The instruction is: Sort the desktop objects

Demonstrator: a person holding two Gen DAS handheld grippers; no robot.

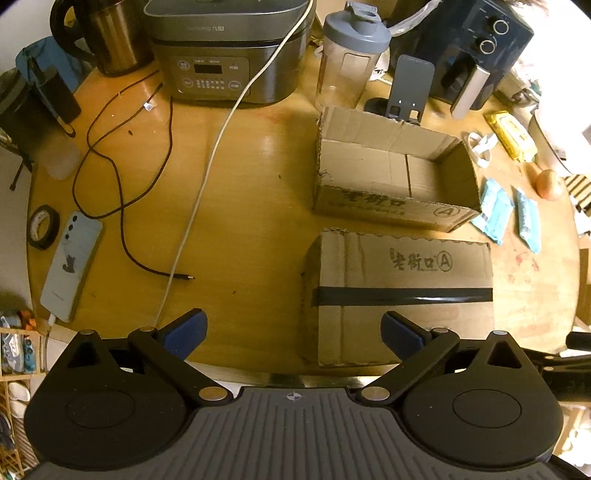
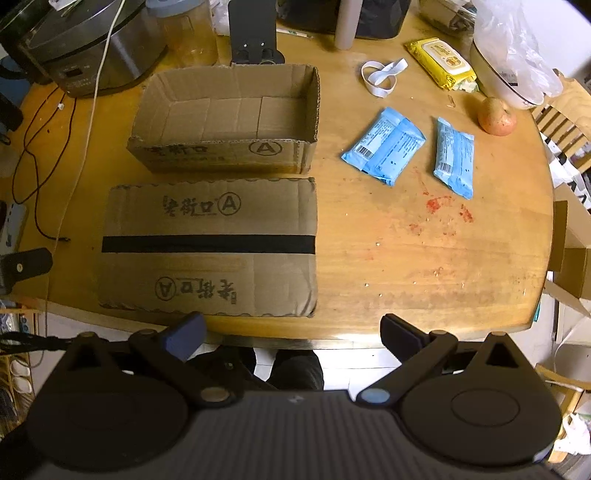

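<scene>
An open cardboard box [image 1: 397, 173] [image 2: 225, 114] stands empty mid-table. In front of it lies a closed cardboard box [image 1: 400, 291] [image 2: 208, 245] with a black tape strip. Two blue packets [image 2: 384, 146] [image 2: 453, 158] lie to the right of the boxes, also visible in the left wrist view as blue packets [image 1: 493, 210]. A phone [image 1: 72, 266] and a black tape roll [image 1: 43, 226] lie at the left. My left gripper [image 1: 293, 334] is open at the table's near edge, holding nothing. My right gripper [image 2: 291, 334] is open over the near edge, holding nothing.
A rice cooker [image 1: 229, 51], kettle [image 1: 110, 33], shaker bottle [image 1: 351, 55], phone stand [image 1: 410, 88] and air fryer [image 1: 476, 51] line the back. Cables [image 1: 122, 192] cross the left side. A yellow wipes pack [image 2: 441, 62], white band [image 2: 382, 75] and an apple [image 2: 496, 116] sit right.
</scene>
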